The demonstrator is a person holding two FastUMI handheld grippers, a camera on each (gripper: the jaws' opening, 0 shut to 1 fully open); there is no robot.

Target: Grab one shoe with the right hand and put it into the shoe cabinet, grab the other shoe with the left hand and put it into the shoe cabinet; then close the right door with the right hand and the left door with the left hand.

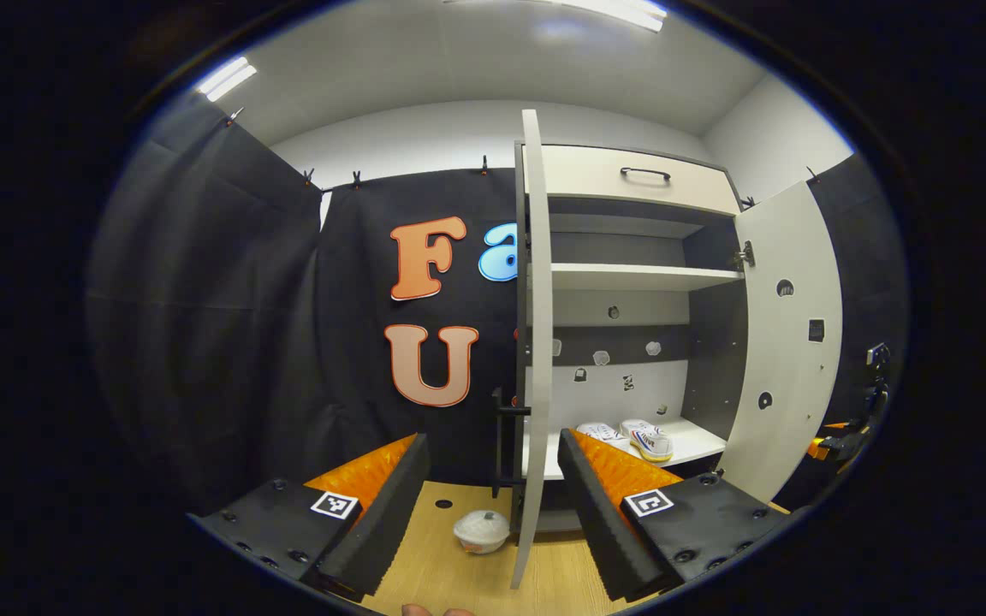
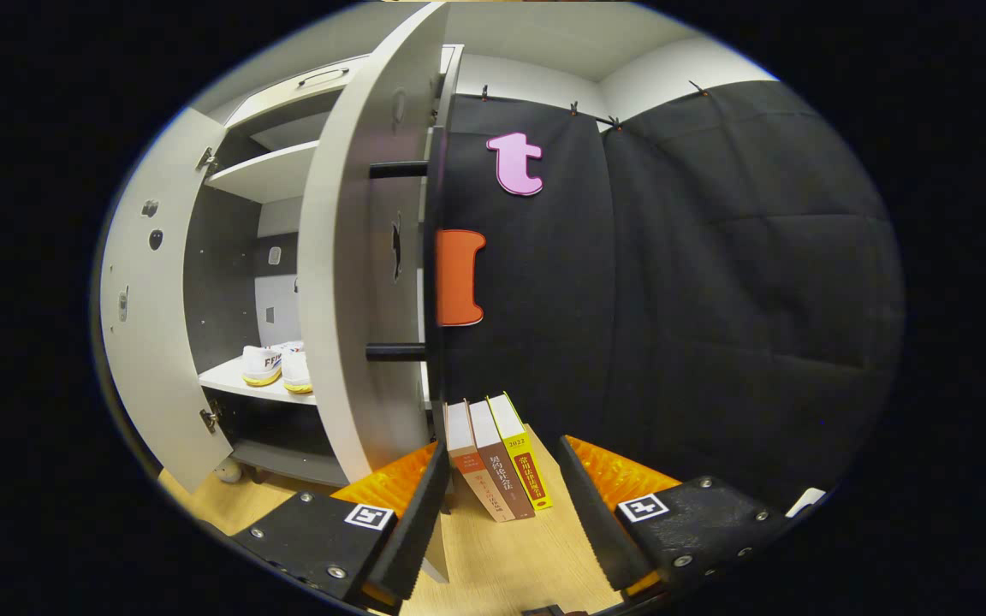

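Two white shoes (image 1: 600, 430) (image 1: 649, 441) stand side by side on the lower shelf (image 1: 698, 441) of the open shoe cabinet. In the right gripper view the same shoes (image 2: 262, 364) (image 2: 297, 368) rest on that shelf. The left door (image 1: 533, 342) is edge-on just ahead of my left gripper (image 1: 493, 505), which is open and holds nothing. The right door (image 1: 788, 342) swings wide to the right. My right gripper (image 2: 501, 505) is open and empty, low beside the right door (image 2: 356, 282), whose black handle (image 2: 396, 257) faces it. The left door (image 2: 146, 299) stands farther back.
A white round lidded pot (image 1: 482, 530) sits on the wooden floor by the left door's foot. Three books (image 2: 497, 462) lean against the black cloth wall right of the cabinet. A drawer with a black handle (image 1: 644, 174) tops the cabinet, above an upper shelf (image 1: 638, 275).
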